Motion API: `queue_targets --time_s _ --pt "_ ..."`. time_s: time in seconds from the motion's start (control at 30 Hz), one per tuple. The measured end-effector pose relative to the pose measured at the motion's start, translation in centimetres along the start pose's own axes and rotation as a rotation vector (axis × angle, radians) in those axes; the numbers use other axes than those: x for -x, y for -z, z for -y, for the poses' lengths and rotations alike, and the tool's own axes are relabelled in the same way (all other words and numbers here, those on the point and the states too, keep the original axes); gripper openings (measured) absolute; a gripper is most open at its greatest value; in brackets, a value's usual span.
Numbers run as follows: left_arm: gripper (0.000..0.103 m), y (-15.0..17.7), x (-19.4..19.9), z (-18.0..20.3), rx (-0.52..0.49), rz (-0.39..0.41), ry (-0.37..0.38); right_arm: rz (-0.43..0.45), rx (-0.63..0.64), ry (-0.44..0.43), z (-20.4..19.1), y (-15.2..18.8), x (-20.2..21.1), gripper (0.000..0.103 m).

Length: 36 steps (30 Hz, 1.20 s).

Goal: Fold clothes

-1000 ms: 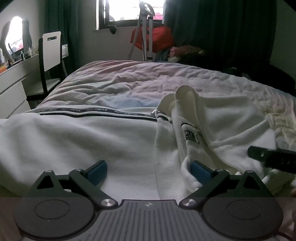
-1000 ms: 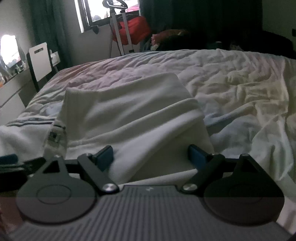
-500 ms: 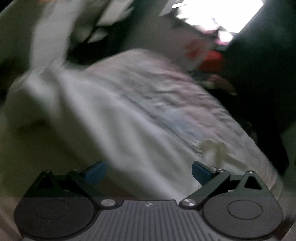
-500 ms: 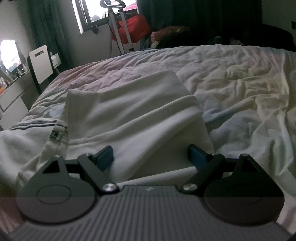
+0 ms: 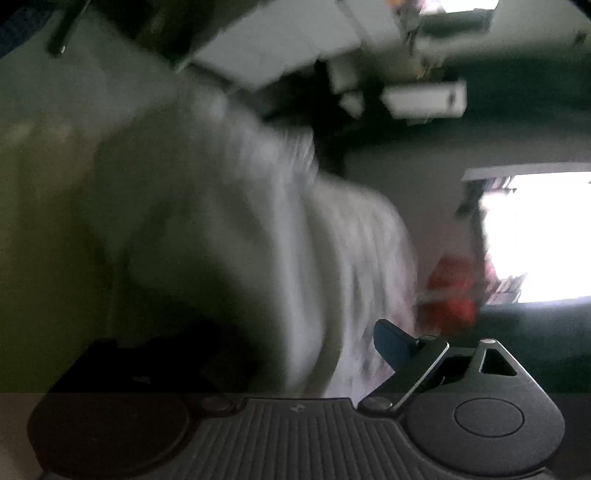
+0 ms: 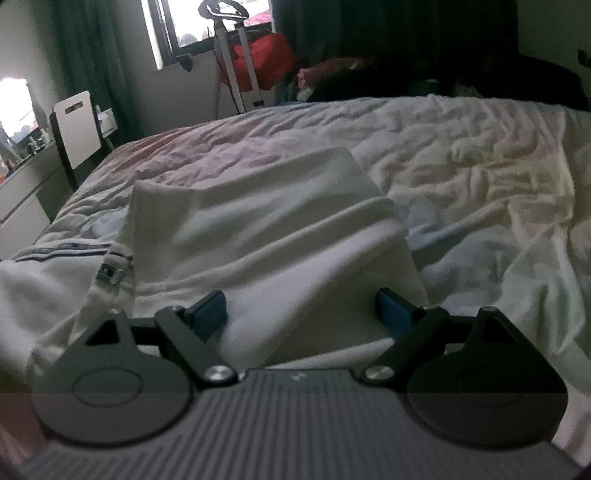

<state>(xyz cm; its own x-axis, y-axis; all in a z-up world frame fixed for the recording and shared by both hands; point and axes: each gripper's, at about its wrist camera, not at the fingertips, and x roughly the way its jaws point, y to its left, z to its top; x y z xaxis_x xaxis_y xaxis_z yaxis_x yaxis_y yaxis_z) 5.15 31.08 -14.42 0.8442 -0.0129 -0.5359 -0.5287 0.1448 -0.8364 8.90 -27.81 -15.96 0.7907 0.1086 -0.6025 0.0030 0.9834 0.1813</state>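
Bedspread (image 6: 461, 155), garment (image 6: 258, 221) perhaps between hand-held gripper (image 6: 301, 308)

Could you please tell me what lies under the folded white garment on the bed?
The white garment rests on the rumpled bedcover, which shows around its far and right edges. Whatever lies beneath its folds is covered.

We identify the location as a domestic bedroom. Evidence: a bed (image 6: 461, 155) with a crumpled quilt, a white-backed chair (image 6: 79, 129) beside a dresser (image 6: 22, 192), dark curtains (image 6: 92, 55) flanking a window (image 6: 207, 22), and a mirror (image 6: 16, 107).
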Motion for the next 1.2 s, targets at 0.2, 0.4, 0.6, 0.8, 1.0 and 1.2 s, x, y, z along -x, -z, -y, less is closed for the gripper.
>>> queue_targets --time_s 0.2,0.4,0.6,0.8,1.0,1.2 --pt "0.052 -2.3 -0.9 -1.7 0.019 0.060 -0.026 0.046 0.034 -0.013 -1.1 -0.1 0.5 0.089" --pt "0.020 -1.1 -0.1 1.0 -0.190 0.136 -0.093 0.031 0.085 -0.030 -2.2 0.3 0.3 0.090" --pt "0.018 4.6 3.1 8.3 -0.673 0.327 -0.129 0.000 0.068 -0.034 -2.1 0.2 -0.3 0.089" --pt "0.018 15.9 6.8 15.9 -1.047 0.554 -0.047 0.033 -0.045 -0.054 -0.2 -0.9 1.4 0.088" --pt "0.016 29.0 6.9 20.7 -1.222 0.618 0.078 0.079 -0.244 -0.063 4.1 -3.1 3.7 0.088" --pt "0.015 43.3 4.9 20.8 -1.381 0.591 0.168 0.158 -0.423 -0.078 10.0 -5.2 5.8 0.088"
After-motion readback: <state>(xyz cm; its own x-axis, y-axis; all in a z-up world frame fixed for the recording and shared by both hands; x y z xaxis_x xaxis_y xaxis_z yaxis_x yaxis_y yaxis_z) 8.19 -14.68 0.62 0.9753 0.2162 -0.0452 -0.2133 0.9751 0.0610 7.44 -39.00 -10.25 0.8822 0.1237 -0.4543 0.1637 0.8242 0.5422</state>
